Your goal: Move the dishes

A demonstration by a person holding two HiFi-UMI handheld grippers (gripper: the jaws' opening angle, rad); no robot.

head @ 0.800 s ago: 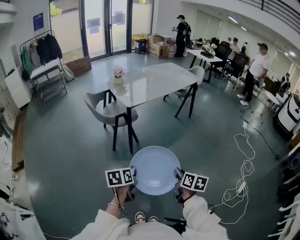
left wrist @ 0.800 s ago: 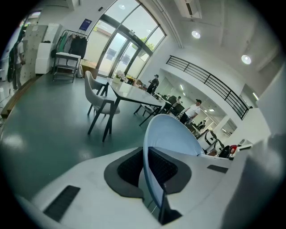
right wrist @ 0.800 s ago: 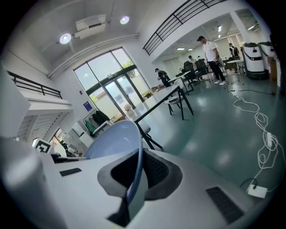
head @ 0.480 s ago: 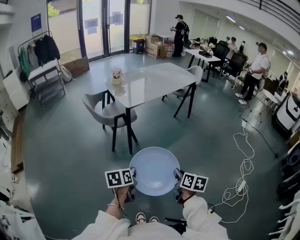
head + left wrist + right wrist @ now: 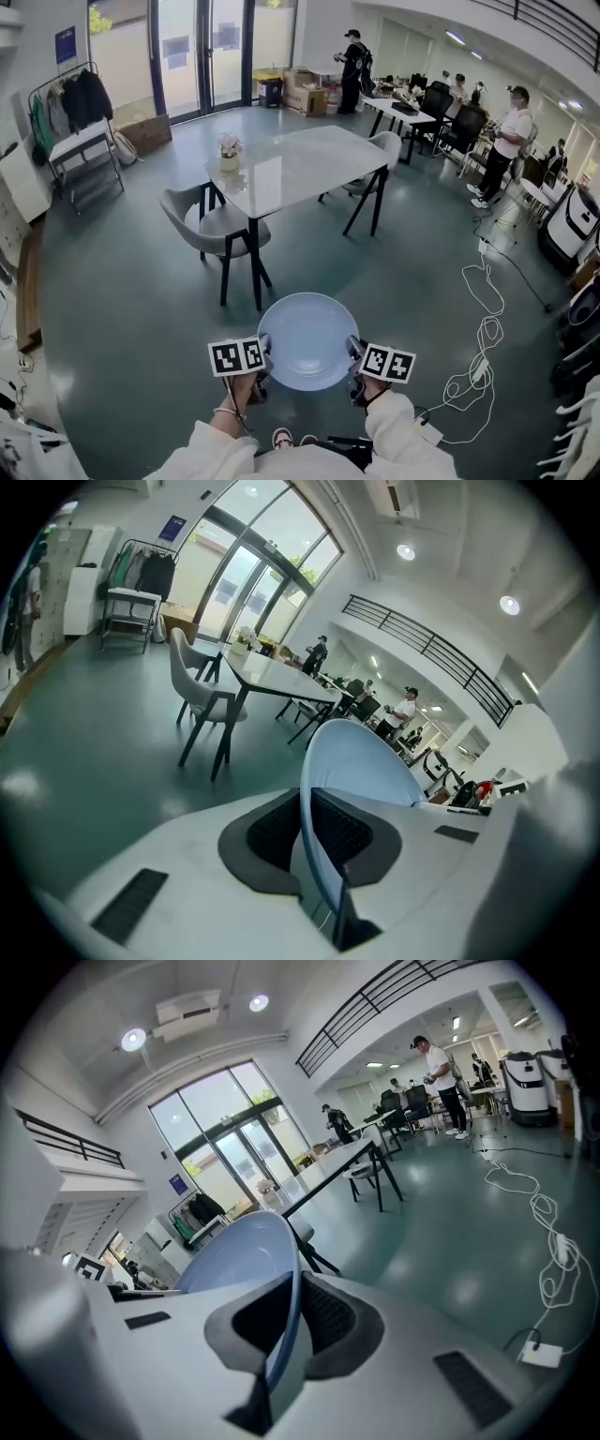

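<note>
The plate (image 5: 309, 339) is held level above the floor. The left gripper (image 5: 266, 356) is clamped on its left rim and the right gripper (image 5: 354, 356) on its right rim. The table (image 5: 291, 164) lies straight ahead, well apart from the plate.

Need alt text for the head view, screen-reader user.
A pale blue plate is held above a grey-green floor, its left rim clamped by the left gripper and its right rim by the right gripper. Ahead stands a white table with a potted flower and grey chairs; people stand beyond.
</note>
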